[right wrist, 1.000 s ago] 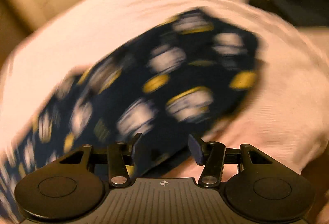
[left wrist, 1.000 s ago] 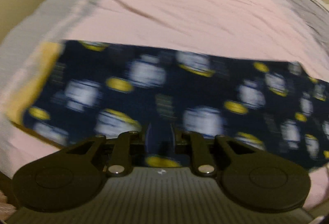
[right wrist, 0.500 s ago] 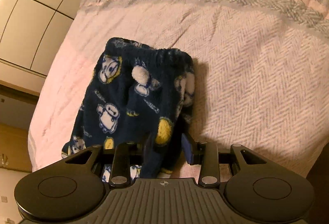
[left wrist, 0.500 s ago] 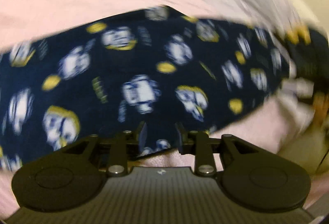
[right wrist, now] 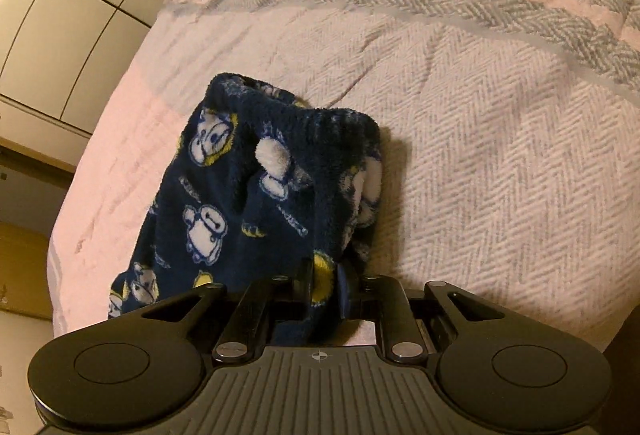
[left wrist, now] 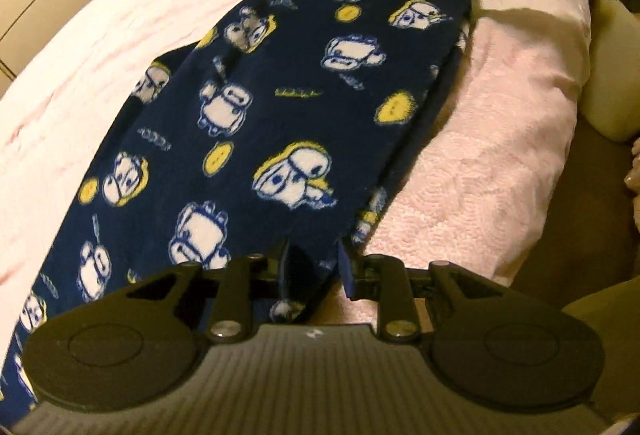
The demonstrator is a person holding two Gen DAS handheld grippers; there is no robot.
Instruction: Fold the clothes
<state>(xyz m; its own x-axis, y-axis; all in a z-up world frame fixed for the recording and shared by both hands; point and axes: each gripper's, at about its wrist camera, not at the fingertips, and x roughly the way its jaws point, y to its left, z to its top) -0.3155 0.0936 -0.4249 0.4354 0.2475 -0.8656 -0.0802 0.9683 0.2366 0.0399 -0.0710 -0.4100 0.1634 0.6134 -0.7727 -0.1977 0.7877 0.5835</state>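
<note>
- Currently left gripper is pinching the fleece pants; right gripper is clamping their far end.
- Judgement: keeping tension even, lowering parallel to the bed edge.

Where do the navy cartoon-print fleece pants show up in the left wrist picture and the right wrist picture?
Left wrist: fleece pants run diagonally across the centre, from bottom left to top right.
Right wrist: fleece pants bunched at centre left, above the jaws.
Shared landmark: pink blanket underneath.
</note>
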